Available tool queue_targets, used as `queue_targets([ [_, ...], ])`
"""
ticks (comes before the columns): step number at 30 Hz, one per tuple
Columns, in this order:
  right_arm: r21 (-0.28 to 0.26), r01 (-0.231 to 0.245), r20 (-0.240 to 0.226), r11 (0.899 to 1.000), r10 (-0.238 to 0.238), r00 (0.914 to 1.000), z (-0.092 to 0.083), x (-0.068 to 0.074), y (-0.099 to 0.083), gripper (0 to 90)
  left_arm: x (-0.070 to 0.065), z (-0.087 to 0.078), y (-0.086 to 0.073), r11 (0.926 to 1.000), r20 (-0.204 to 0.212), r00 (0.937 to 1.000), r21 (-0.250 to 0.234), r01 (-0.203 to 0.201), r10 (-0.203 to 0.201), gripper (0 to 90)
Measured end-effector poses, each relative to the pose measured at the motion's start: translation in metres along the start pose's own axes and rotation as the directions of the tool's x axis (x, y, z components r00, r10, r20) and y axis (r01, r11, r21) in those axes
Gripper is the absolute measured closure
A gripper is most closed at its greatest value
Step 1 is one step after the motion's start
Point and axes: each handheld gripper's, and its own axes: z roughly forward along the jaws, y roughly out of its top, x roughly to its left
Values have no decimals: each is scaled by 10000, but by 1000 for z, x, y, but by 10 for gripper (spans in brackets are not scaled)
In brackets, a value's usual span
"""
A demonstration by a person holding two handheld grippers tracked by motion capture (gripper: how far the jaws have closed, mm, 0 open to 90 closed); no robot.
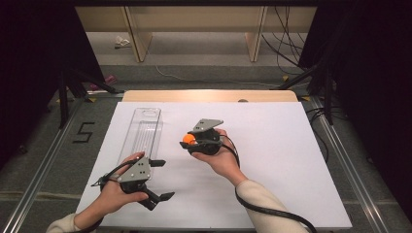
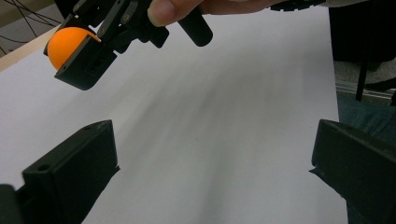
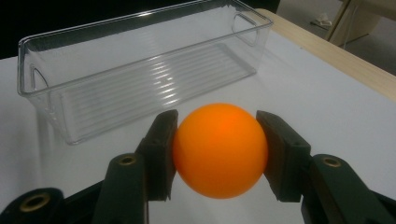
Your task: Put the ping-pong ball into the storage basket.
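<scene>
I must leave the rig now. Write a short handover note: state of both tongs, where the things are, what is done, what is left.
Right tongs: shut on the orange ball, held above the white table.
Left tongs: open, nothing between the jaws, near the clear bin's close end.
Clear bin: on the table, nothing inside it.
Done: ball picked up.
Left: probably carry the ball over the bin and release it inside.
</scene>
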Motion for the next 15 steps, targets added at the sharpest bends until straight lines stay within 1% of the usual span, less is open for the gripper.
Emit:
queue_targets([
  [15,-71,-4,-26,10000,4,10000,3,0,3,517,0,0,0,10000,35,10000,4,-14,14,0],
])
